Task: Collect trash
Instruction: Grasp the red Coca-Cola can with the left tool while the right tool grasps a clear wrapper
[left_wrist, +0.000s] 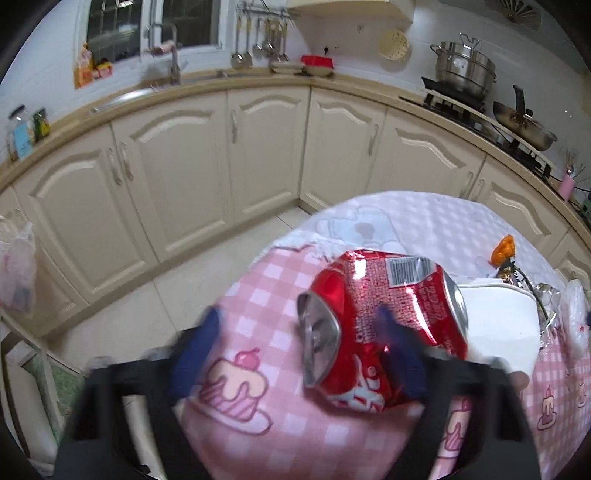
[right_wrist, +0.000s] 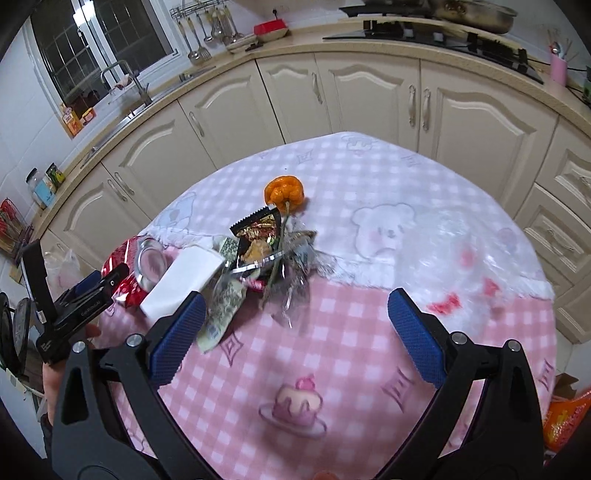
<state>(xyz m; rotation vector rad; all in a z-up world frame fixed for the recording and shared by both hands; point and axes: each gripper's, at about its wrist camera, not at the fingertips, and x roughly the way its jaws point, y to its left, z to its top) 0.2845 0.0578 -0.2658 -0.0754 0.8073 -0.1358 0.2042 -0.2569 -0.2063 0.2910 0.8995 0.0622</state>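
My left gripper (left_wrist: 295, 343) has its jaws spread wide, and the crushed red can (left_wrist: 384, 332) lies on its side on the pink checked tablecloth (left_wrist: 266, 295), mostly between the fingers, with the right-hand blue pad (left_wrist: 399, 354) in front of its body; I cannot tell whether they touch. My right gripper (right_wrist: 295, 332) is likewise spread over bare cloth, with the heap of wrappers (right_wrist: 258, 251), a white box (right_wrist: 181, 280) and an orange flower (right_wrist: 284, 192) ahead of the left-hand jaw.

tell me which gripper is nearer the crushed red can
Left. The left gripper is open right at the crushed red can; the right gripper hangs open farther right, over the pink cloth.
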